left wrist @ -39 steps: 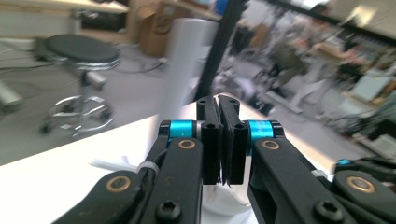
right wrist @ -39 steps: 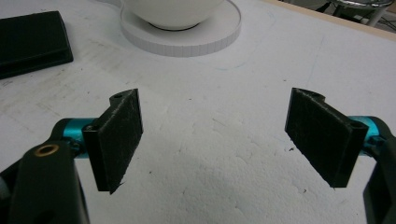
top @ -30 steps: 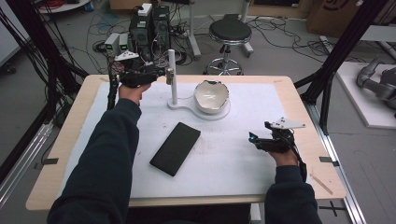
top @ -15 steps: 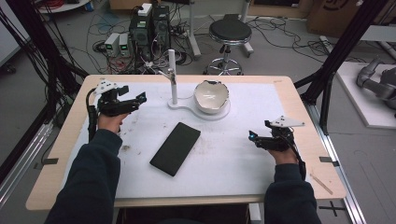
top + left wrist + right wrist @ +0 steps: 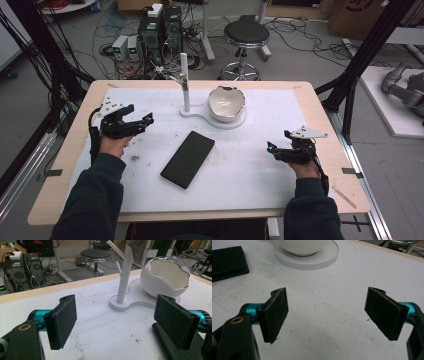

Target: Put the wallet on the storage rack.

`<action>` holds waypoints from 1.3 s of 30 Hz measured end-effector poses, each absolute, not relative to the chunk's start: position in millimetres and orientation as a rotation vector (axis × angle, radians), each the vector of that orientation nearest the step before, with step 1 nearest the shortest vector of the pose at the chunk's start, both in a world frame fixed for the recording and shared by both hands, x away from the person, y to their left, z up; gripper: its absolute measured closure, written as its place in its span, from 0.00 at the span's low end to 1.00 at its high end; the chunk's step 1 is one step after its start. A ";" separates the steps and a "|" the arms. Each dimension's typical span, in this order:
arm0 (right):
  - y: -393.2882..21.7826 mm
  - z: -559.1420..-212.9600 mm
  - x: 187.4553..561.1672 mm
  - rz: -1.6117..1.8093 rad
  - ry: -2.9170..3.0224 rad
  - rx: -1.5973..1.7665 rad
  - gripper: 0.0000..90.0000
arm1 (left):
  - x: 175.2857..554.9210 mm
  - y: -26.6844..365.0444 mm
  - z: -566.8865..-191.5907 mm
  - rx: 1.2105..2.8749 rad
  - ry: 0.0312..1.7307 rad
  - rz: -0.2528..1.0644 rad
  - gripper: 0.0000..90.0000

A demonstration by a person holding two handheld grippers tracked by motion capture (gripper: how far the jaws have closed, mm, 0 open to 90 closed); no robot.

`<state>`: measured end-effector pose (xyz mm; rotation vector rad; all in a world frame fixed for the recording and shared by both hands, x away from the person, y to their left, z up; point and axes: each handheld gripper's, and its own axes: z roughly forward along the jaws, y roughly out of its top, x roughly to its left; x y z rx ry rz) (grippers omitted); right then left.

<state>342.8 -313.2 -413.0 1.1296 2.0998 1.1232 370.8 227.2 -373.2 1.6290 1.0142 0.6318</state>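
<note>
Since the earlier frames the left gripper (image 5: 131, 123) has come away from the white stand (image 5: 185, 80) and dropped toward the near-left part of the table (image 5: 75, 135), its jaws having just been opening with nothing between them; the right gripper (image 5: 285, 151) lies where it was.

The table carries a white mat, and the landmark on it is the white stand with its round base and the egg-shaped white bowl (image 5: 226, 102) beside the post. The black phone (image 5: 188, 159) lies flat on the mat, in front of the stand's base toward the person and apart from it. Its long axis runs on a diagonal: one short end points up toward the bowl, the other toward the person's left side.

From the stand, the left gripper sits off to the left and somewhat nearer the person, jaws wide and empty, aimed back toward post and bowl (image 5: 165, 277). The phone lies to its right, and slightly nearer this hand than the other, I judge. The right gripper rests well right of the stand, jaws also wide apart and empty, with the phone's corner (image 5: 227, 261) off to its upper left.
</note>
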 end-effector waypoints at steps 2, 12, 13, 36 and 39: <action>-312.5 -412.8 343.5 1.128 2.099 1.133 0.21 | 367.1 226.6 -375.2 1.646 1.005 0.616 0.20; -306.3 -413.8 346.4 1.125 2.114 1.122 0.21 | 349.9 220.7 -394.8 1.688 0.980 0.474 0.20; -305.9 -414.0 346.7 1.124 2.119 1.113 0.21 | 347.6 220.2 -397.6 1.697 0.981 0.462 0.21; -296.7 -413.8 345.0 1.126 2.148 1.071 0.21 | 320.0 173.8 -453.0 1.954 1.007 0.151 0.26; -296.1 -414.6 346.0 1.125 2.150 1.075 0.21 | 320.6 173.2 -453.3 1.966 0.973 0.121 0.39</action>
